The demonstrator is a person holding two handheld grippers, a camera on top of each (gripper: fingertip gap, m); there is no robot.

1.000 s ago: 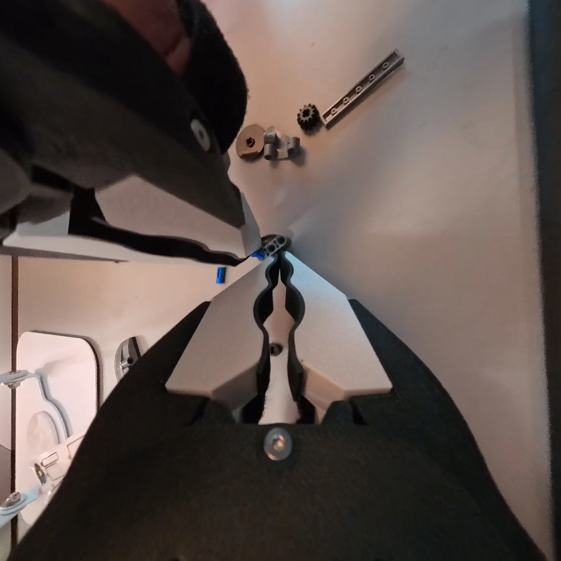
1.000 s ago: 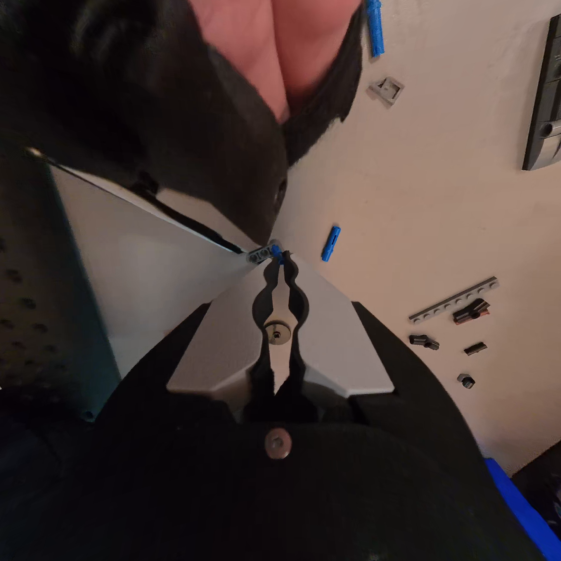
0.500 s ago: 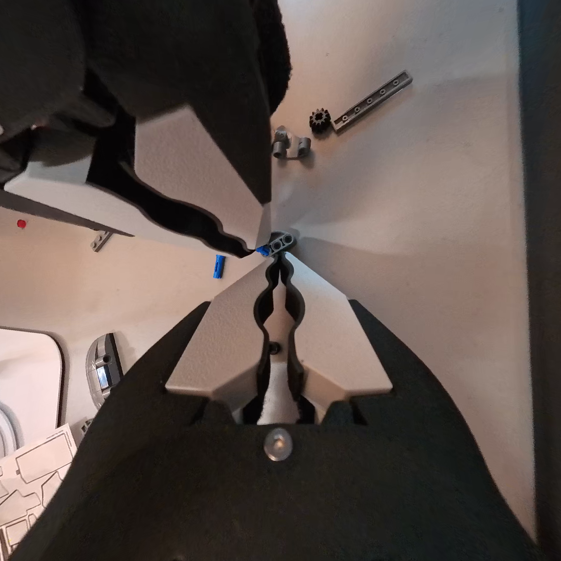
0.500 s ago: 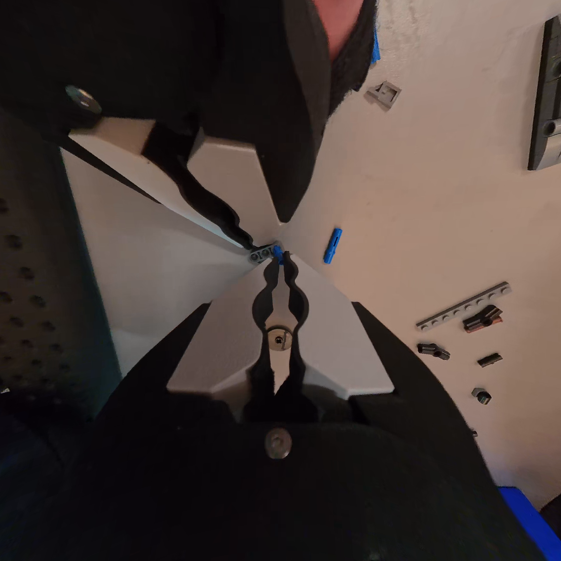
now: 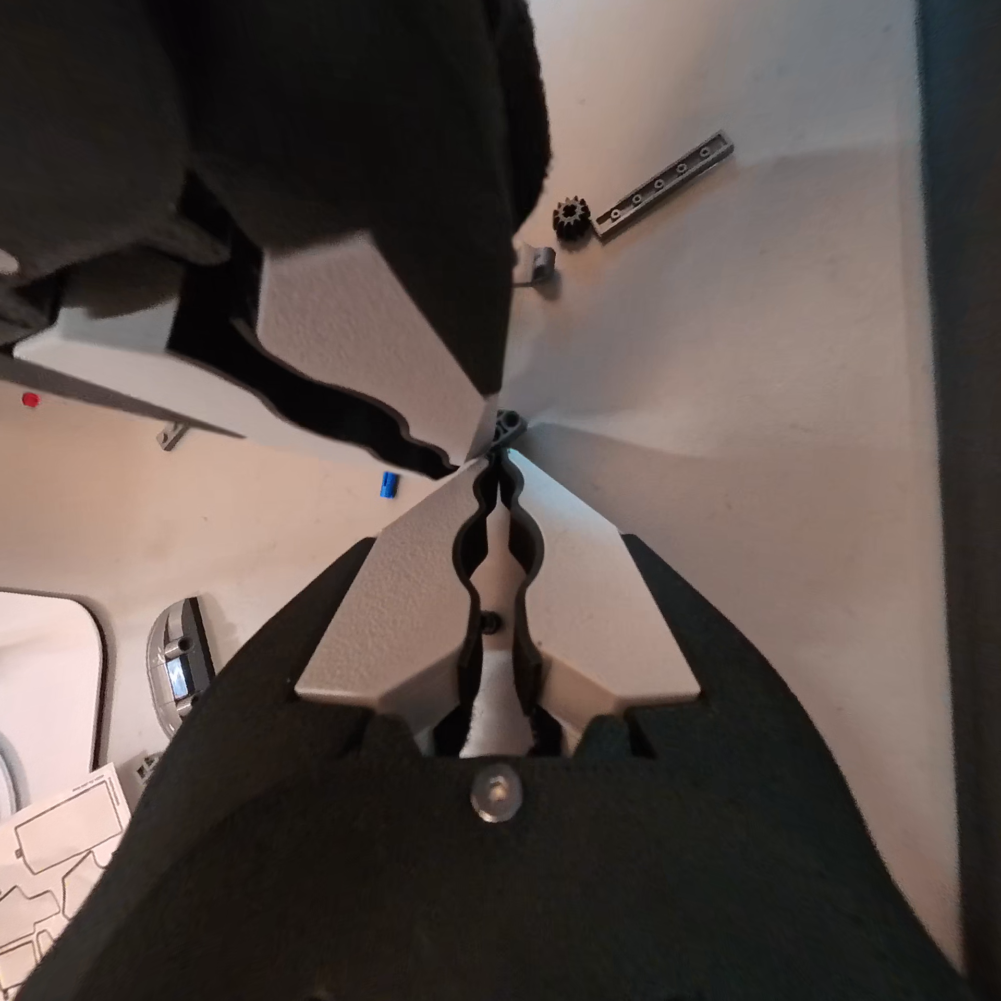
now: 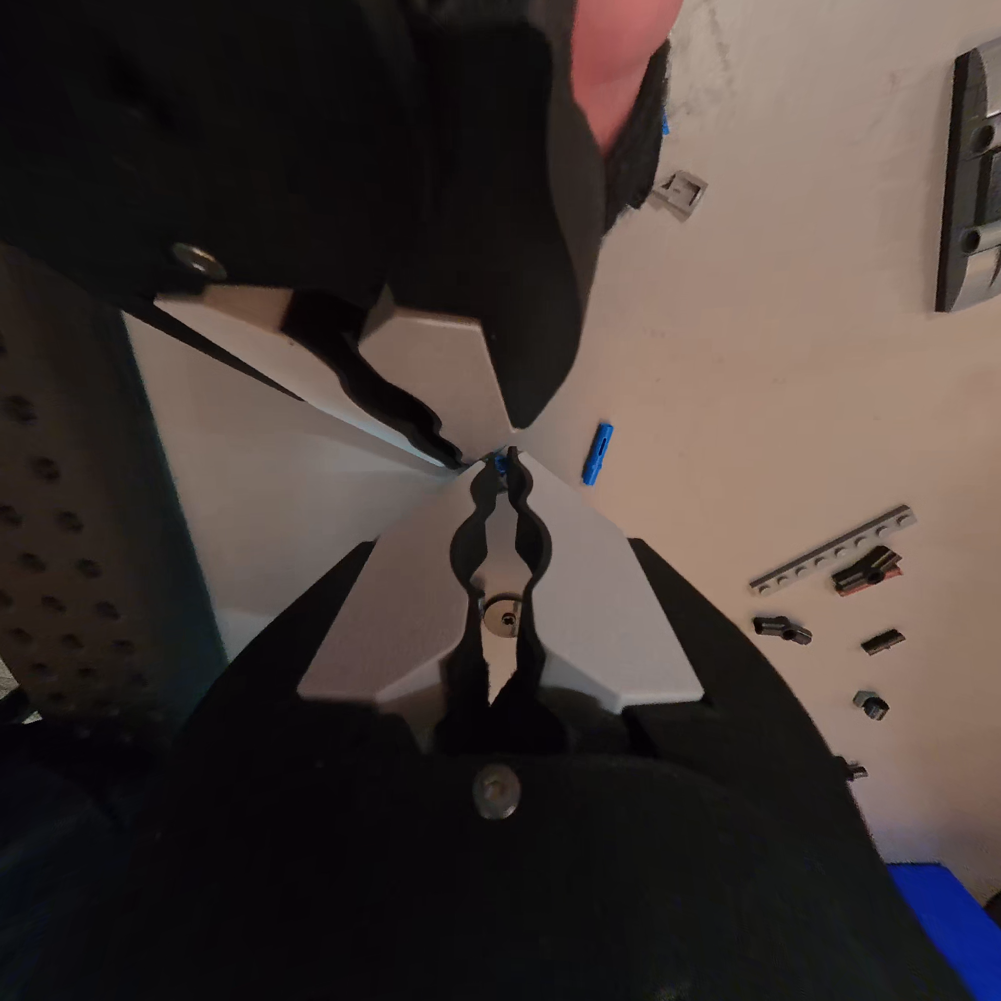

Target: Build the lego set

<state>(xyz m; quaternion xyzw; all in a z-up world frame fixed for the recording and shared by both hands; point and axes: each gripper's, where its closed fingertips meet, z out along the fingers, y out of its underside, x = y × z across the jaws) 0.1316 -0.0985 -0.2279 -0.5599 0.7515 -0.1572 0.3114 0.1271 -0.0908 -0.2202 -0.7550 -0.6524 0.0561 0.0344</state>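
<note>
Pale cream table (image 5: 731, 487) carries the loose parts. Your left gripper (image 5: 499, 454) is closed narrow on the small grey two-hole Lego connector (image 5: 509, 423); your right gripper (image 6: 504, 465) pinches the short blue plastic pin (image 6: 499, 463). Both tips now touch. A second ago the blue pin showed beside the connector; now it is nearly hidden, so it seems pushed further in. Both views also turned slightly.

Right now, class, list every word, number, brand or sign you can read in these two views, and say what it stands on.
Printed sheet, lower left of the left wrist view: a faint line of print above outline drawings, too small to read.
Grey studded plate, grey beam, blue pin: no readable marks.
No legible text anywhere.
</note>
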